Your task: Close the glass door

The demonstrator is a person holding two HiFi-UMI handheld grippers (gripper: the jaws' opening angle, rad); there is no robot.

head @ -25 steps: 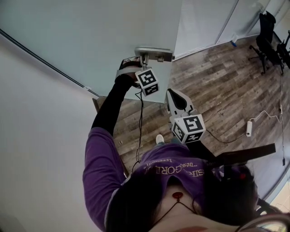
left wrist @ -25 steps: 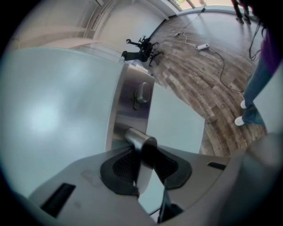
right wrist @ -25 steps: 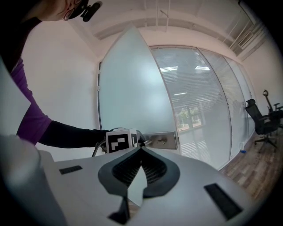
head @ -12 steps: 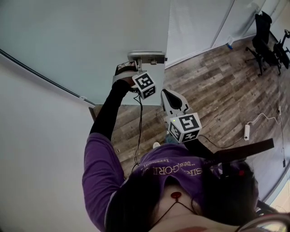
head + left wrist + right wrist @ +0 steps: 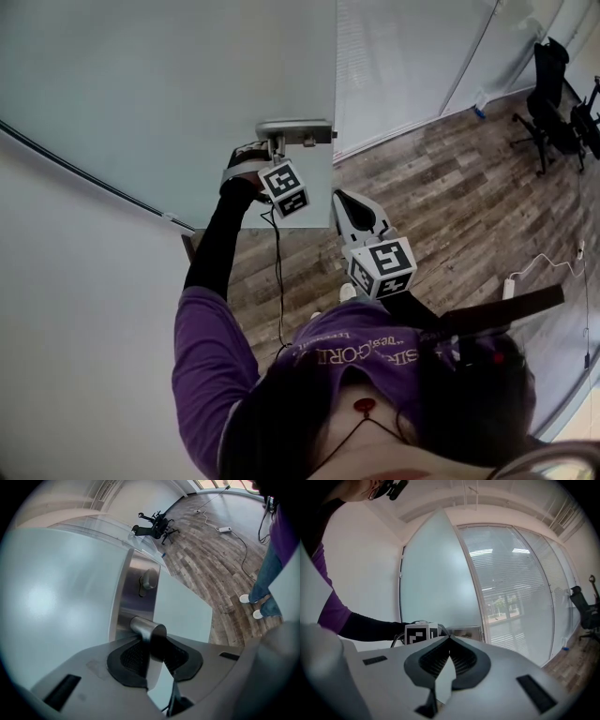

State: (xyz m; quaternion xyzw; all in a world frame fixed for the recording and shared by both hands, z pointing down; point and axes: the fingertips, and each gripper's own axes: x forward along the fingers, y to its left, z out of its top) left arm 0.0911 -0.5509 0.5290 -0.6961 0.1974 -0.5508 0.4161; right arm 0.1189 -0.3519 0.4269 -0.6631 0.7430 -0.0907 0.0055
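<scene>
Over the wood floor [image 5: 450, 197], the frosted glass door [image 5: 169, 94] fills the upper left of the head view. Its free edge seems to stand just clear of the neighbouring glass panel [image 5: 403, 66]. The right tool [image 5: 449, 639] hangs beside the door, jaws together on nothing. The left tool [image 5: 151, 644] is clamped on the door's metal handle [image 5: 146, 627].

- The glass door [image 5: 187, 94] fills my upper left, and its handle [image 5: 295, 127] sits at its right edge, upper centre.
- My left gripper [image 5: 277, 148] sits just under that handle, jaws around it.
- My right gripper [image 5: 349, 202] hangs lower right of it, apart from the door.
- An office chair [image 5: 553, 84] stands far upper right.
- A power strip [image 5: 509, 287] lies on the floor [image 5: 450, 187] at right.
</scene>
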